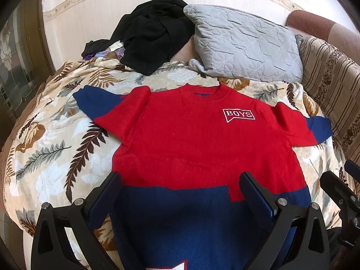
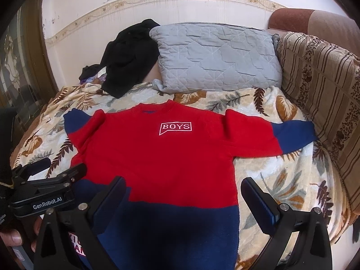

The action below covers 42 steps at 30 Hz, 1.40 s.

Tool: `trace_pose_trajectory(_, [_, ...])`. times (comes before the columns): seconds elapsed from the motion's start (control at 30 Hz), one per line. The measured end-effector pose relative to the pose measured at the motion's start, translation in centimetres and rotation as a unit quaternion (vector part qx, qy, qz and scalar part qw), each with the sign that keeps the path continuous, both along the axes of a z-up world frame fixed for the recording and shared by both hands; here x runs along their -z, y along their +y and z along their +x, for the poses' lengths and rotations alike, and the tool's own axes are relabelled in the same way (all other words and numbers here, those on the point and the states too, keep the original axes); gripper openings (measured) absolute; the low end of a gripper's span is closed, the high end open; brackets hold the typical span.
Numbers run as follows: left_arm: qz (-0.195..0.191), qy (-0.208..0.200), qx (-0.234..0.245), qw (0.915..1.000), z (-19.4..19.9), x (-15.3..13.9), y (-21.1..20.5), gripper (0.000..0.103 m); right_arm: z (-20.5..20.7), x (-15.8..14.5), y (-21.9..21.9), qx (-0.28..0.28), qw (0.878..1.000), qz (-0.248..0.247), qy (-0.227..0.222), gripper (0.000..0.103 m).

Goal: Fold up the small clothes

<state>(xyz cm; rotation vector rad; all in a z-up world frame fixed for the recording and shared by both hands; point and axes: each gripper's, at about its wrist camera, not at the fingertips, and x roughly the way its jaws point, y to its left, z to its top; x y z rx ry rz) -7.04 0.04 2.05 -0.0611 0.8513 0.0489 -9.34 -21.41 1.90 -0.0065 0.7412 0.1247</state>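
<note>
Both grippers spread wide, pinching nothing. Left gripper poised over the lower body of the red and navy knitted child's sweater, fingertips straddling the seam where red meets navy; right gripper just beside it, one finger over the navy hem band, the other beyond the garment's right edge, above bare blanket. Probably placed so to take the near hem or the sides for a first fold, not yet begun.

Directly ahead of both tools: sweater laid flat, front up, neckline farthest away, sleeves stretched out to either side with navy cuffs, white "BOYS" patch on the chest. Smooth, few wrinkles, ready for folding.

Beneath: plush cream blanket with brown and grey leaf print. Farther off, beyond the collar: grey quilted pillow and crumpled black clothing heap ahead to the left.
</note>
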Motion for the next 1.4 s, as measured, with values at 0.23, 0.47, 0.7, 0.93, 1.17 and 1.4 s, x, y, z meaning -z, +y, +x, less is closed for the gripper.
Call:
trace_pose_trajectory(0.23, [0.006, 0.001, -0.001, 1.0000, 0.0, -0.1, -0.1, 0.103, 0.4, 0.0, 0.4, -0.001, 1.000, -0.008, 0.008, 0.103])
trace_pose_trajectory(0.47, [0.012, 0.004, 0.000, 0.9999, 0.2, -0.1, -0.2, 0.103, 0.7, 0.1, 0.6, -0.004, 1.000, -0.015, 0.003, 0.103])
trace_pose_trajectory(0.7, [0.016, 0.008, 0.000, 0.9998, 0.3, -0.1, -0.4, 0.103, 1.1, -0.1, 0.4, 0.003, 1.000, -0.015, 0.005, 0.103])
trace_pose_trajectory(0.93, [0.020, 0.010, 0.000, 0.9998, 0.6, 0.0, -0.4, 0.103, 1.4, -0.3, 0.5, 0.008, 1.000, -0.016, 0.007, 0.103])
trace_pose_trajectory(1.17, [0.019, 0.013, -0.003, 0.9997, 0.7, 0.3, -0.4, 0.103, 1.6, -0.3, 0.4, 0.013, 1.000, -0.019, 0.006, 0.103])
trace_pose_trajectory(1.4, [0.022, 0.013, -0.003, 0.9997, 0.6, 0.4, -0.5, 0.103, 1.6, -0.2, 0.4, 0.012, 1.000, -0.016, 0.003, 0.103])
